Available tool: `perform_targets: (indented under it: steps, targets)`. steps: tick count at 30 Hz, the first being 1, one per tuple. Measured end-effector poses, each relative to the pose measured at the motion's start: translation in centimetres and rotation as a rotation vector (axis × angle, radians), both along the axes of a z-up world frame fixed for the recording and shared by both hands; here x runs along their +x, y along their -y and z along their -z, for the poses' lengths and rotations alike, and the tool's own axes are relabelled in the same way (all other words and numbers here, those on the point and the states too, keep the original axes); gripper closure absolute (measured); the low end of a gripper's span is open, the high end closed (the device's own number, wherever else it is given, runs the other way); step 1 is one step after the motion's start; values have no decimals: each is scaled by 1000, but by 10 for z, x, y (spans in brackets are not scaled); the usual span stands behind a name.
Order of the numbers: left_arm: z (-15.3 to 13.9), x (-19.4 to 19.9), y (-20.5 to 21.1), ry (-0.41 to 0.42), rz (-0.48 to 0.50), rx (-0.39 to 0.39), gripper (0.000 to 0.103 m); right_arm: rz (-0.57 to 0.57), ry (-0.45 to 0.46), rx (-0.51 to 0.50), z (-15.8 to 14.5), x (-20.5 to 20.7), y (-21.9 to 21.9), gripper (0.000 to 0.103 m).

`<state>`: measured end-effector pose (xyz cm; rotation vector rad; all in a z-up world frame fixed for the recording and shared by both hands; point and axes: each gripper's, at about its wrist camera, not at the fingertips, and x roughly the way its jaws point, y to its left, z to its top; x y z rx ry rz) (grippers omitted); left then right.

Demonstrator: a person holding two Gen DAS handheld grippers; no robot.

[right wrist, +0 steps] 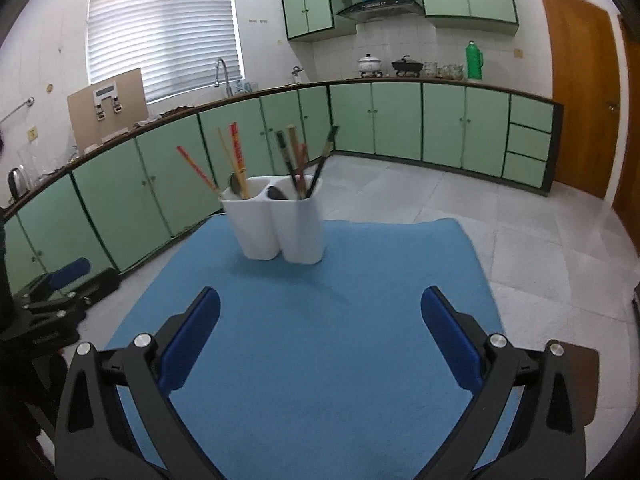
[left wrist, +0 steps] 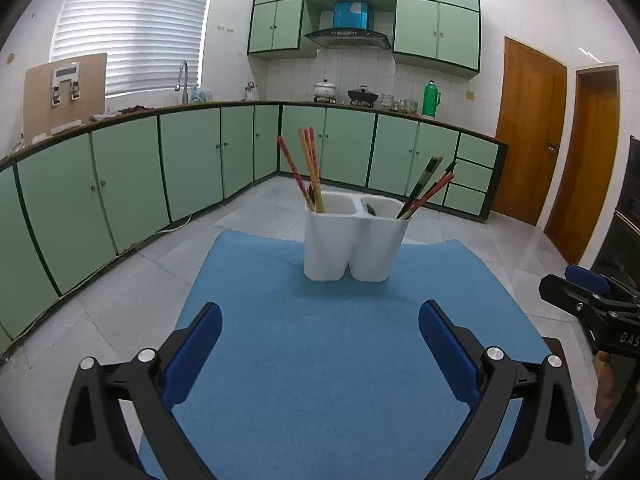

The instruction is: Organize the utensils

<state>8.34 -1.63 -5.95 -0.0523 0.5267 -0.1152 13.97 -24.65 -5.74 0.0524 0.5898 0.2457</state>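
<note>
White plastic forms the two-compartment utensil holder (left wrist: 352, 240), which stands upright on the blue cloth (left wrist: 320, 360) toward its far edge, at about 12 o'clock from the left gripper (left wrist: 320, 320) and at roughly 11 o'clock from the right gripper (right wrist: 320, 308). In the left wrist view, red and tan chopsticks (left wrist: 308, 168) lean toward 11 o'clock out of the holder's left compartment, while dark and red chopsticks (left wrist: 428, 186) lean toward 1 o'clock out of the right one. A dark spoon bowl (right wrist: 276, 193) shows just above the rim of the right compartment in the right wrist view, and a grey spoon (right wrist: 235, 184) sits among the sticks in the left compartment.

Both tools are spread wide with nothing between their blue pads; each hovers over the near part of the cloth, well apart from the holder. The right gripper appears at 3 o'clock in the left wrist view, and the left one at 9 o'clock in the right wrist view.

Green cabinets (left wrist: 192, 152) line the kitchen behind, with a green thermos (left wrist: 431, 98) on the counter.
</note>
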Motion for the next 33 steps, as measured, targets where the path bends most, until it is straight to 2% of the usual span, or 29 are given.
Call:
perform_targets:
  steps: [3, 9, 15, 24, 33]
  targets:
    - [-16, -6, 5, 37, 4, 18, 6, -18, 19, 16, -10, -6, -5, 5]
    - [-52, -23, 9, 115, 15, 8, 6, -57, 99, 35, -49, -21, -9, 5]
    - [-78, -43, 15, 177, 22, 25, 6, -74, 158, 23, -77, -39, -10, 5]
    - [-97, -69, 17, 235, 21, 34, 6, -87, 208, 8, -97, -65, -12, 5]
    - [-105, -82, 15, 256, 12, 38, 6, -102, 233, -4, -105, -81, -18, 5]
